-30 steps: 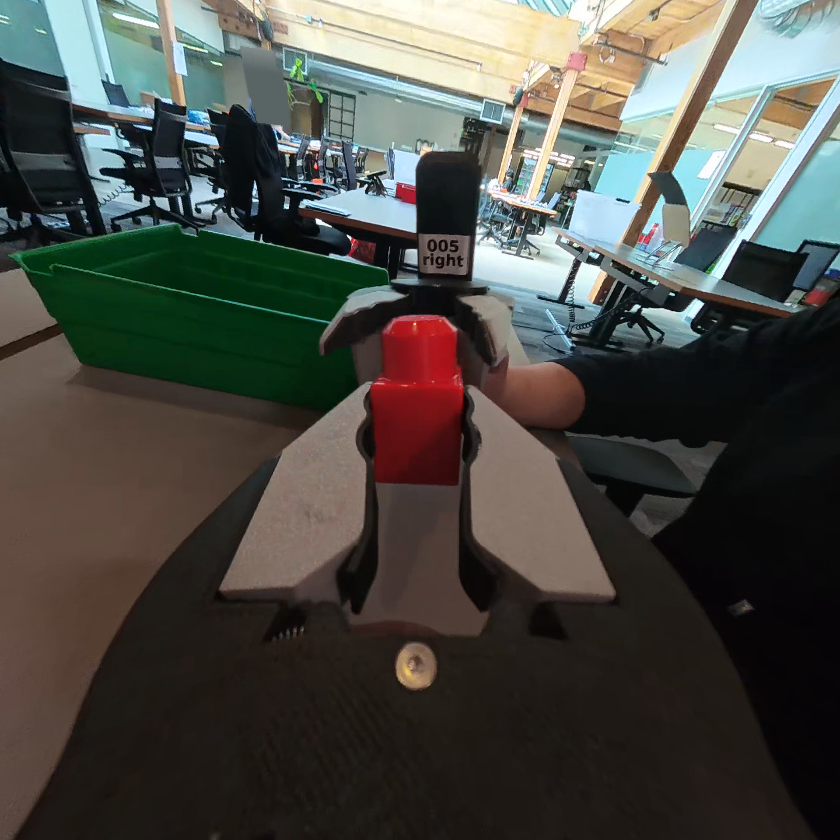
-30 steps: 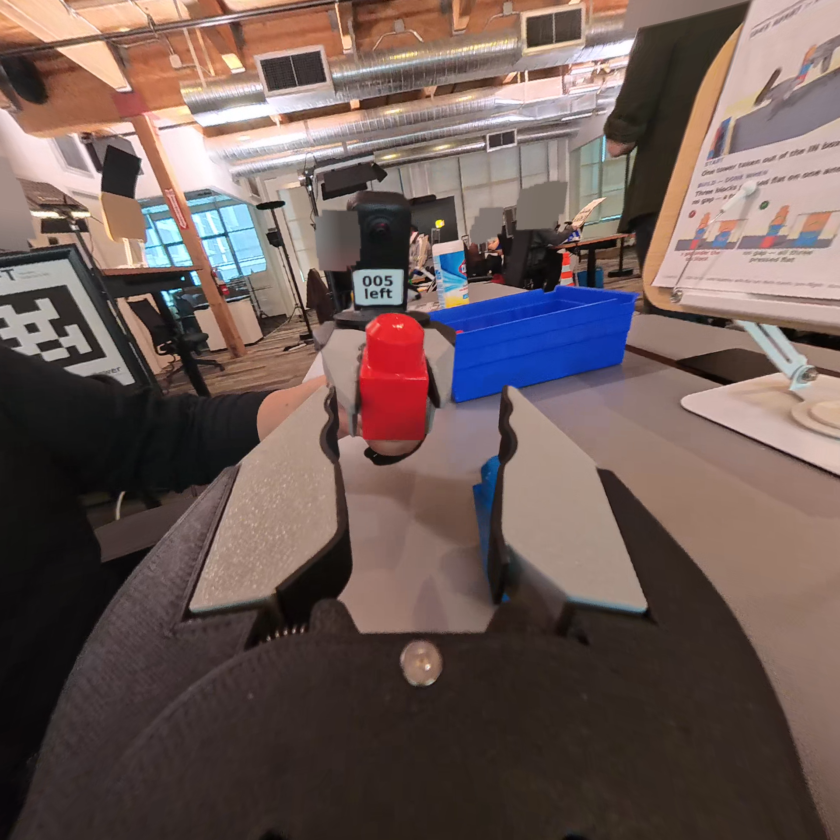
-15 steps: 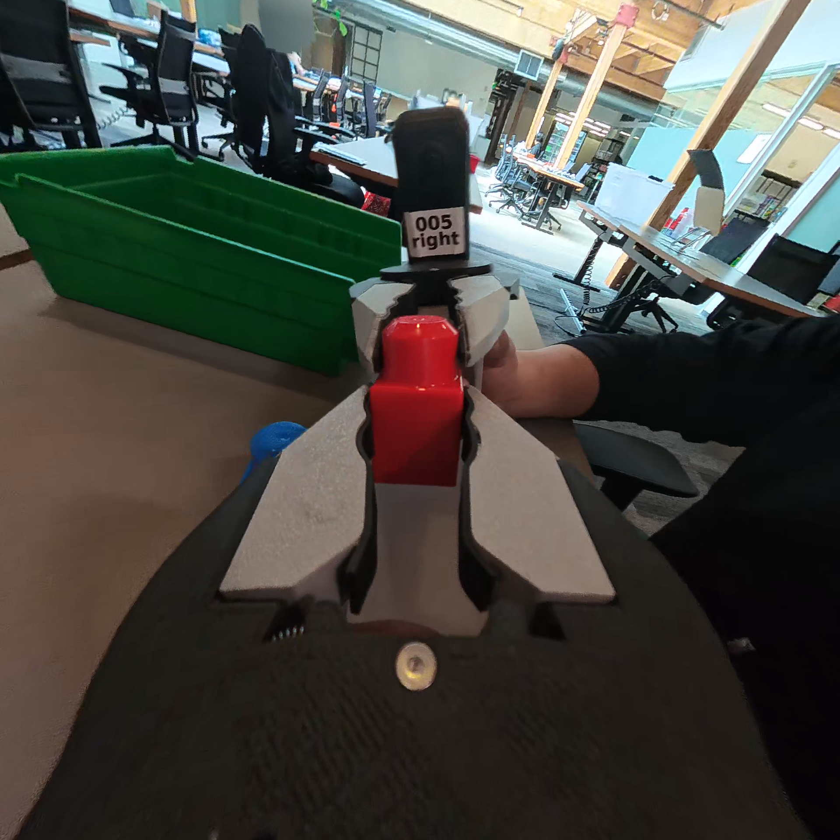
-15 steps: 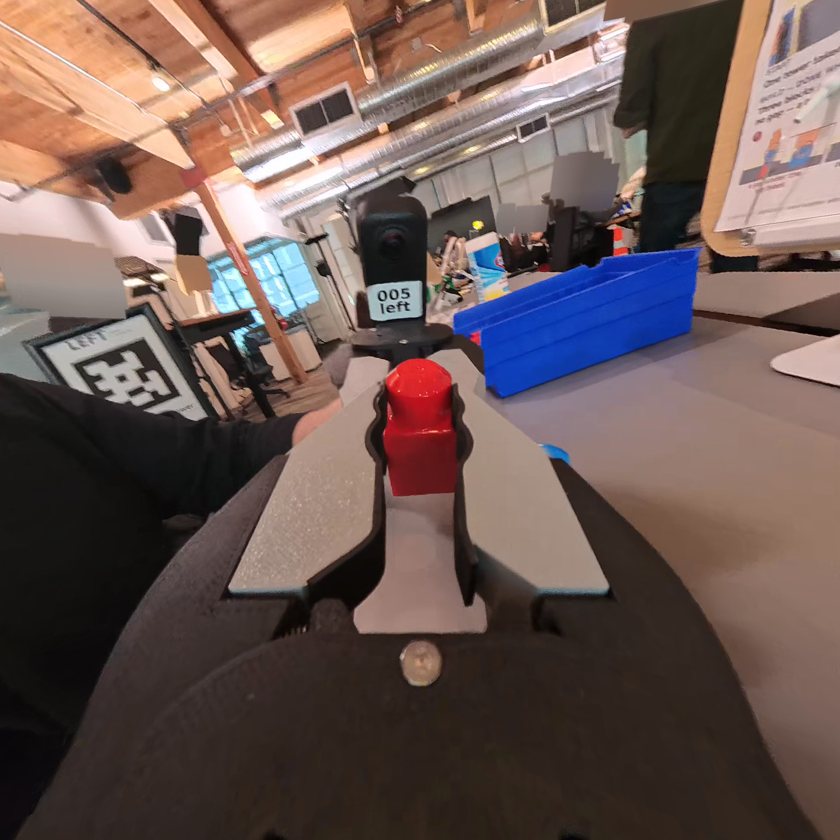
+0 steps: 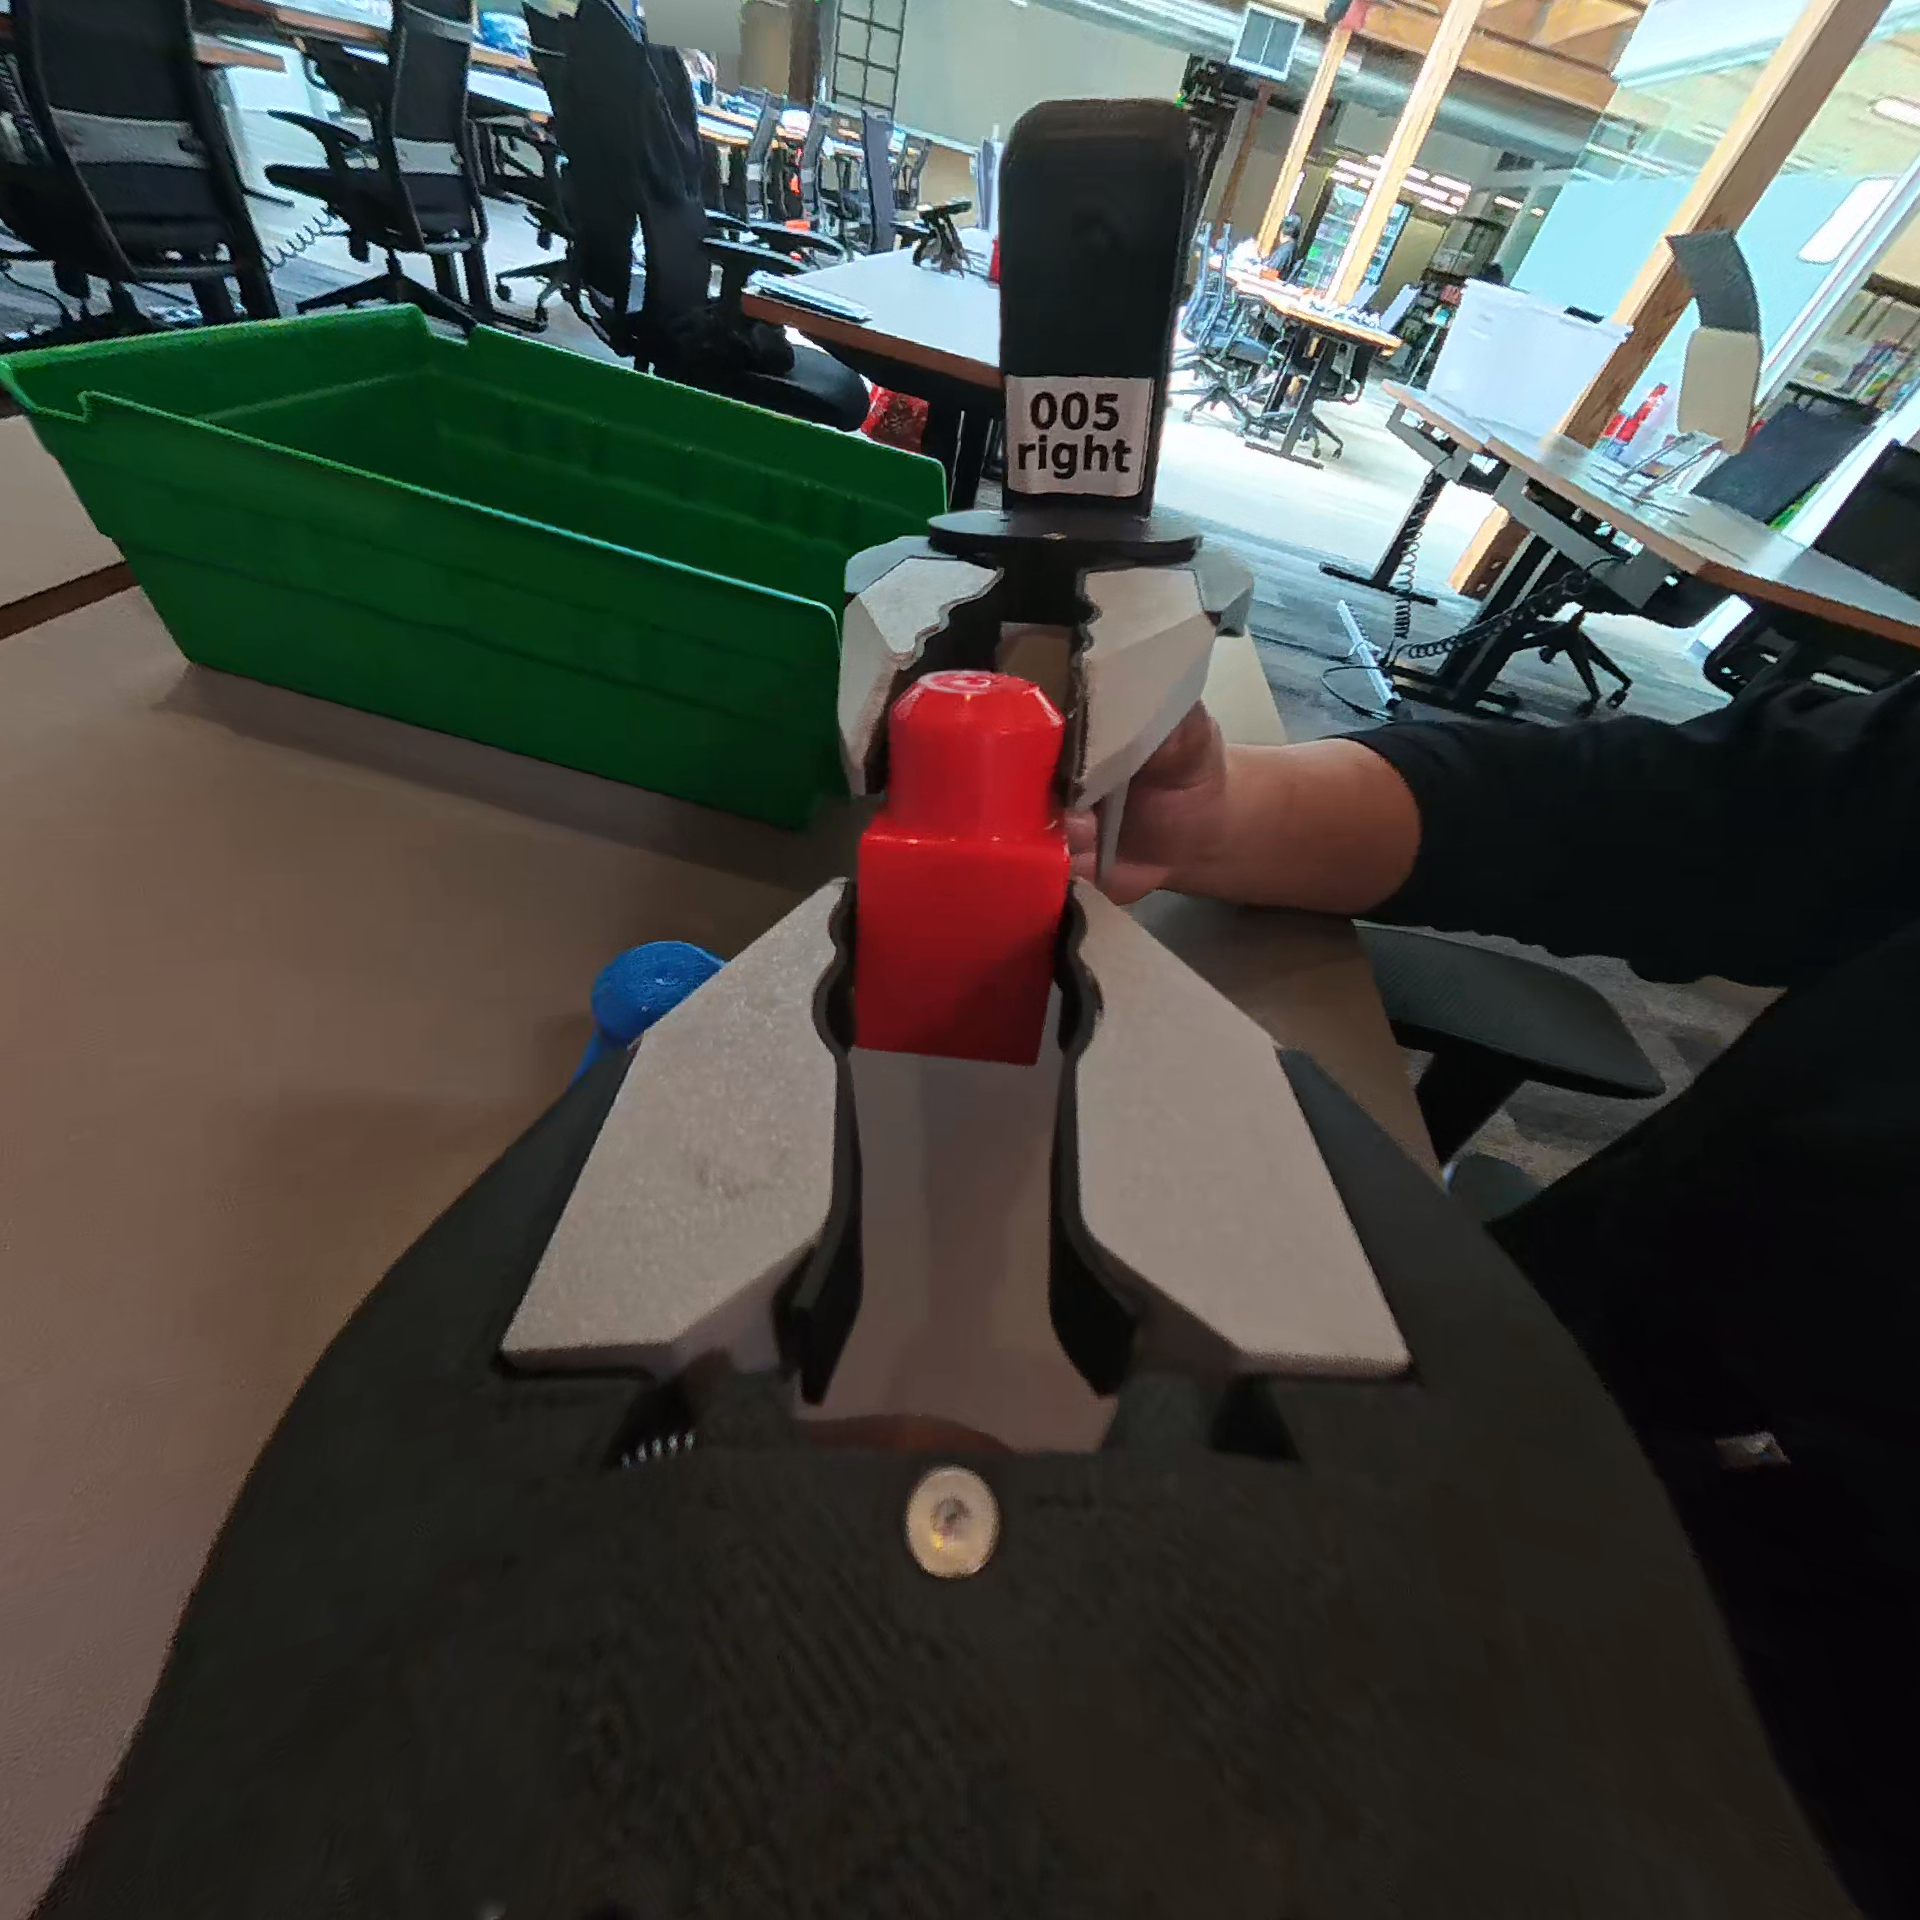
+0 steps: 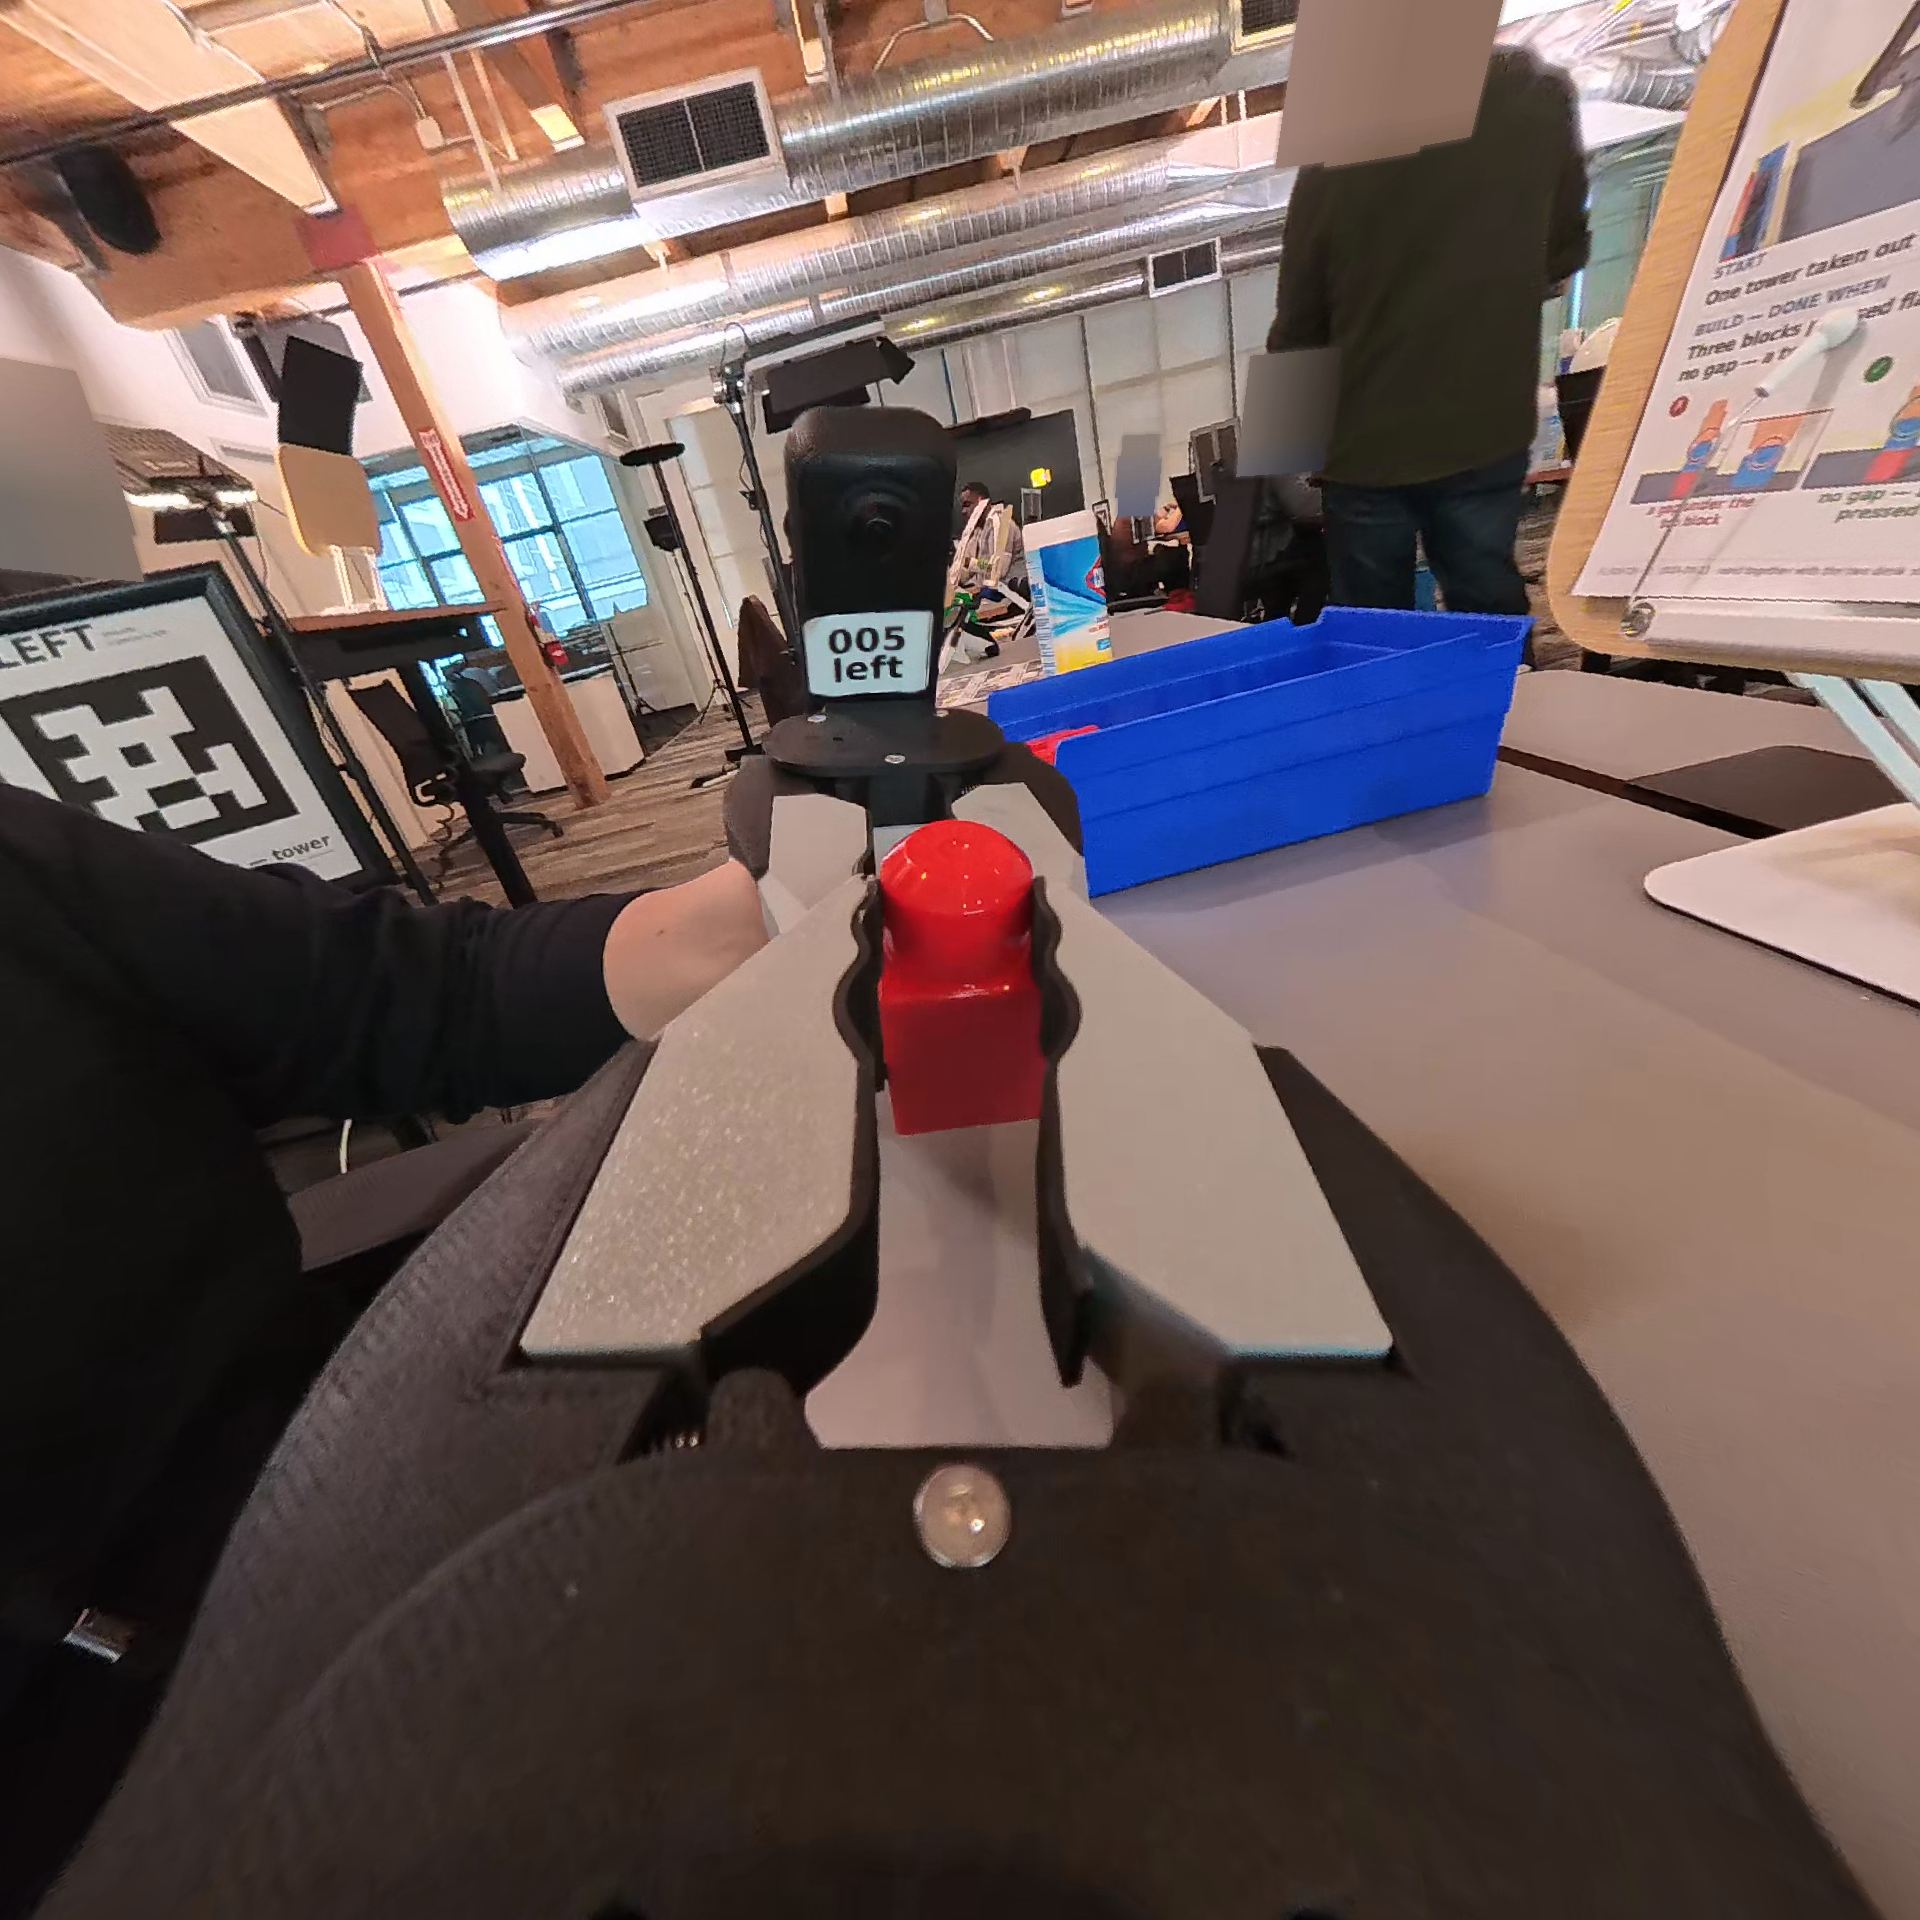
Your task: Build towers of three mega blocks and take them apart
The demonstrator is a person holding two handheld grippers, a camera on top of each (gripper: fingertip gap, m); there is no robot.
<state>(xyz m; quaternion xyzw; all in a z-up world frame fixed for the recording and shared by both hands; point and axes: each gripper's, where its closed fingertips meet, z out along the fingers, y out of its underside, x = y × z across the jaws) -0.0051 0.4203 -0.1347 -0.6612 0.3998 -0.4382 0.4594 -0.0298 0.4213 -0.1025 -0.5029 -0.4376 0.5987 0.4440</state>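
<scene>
Both claws clamped on same red block (image 5: 956,935): left claw (image 5: 958,971) on body, right claw (image 6: 956,966) on stud, prob. handover or pull-apart.

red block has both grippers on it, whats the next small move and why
Probably open one gripper, likely the left gripper, so the block passes over. Both clamp the one red block: the left on its square body, the right gripper on its round stud. No other block is joined to it, so pulling would separate nothing. A blue block waits on the table below.
</scene>
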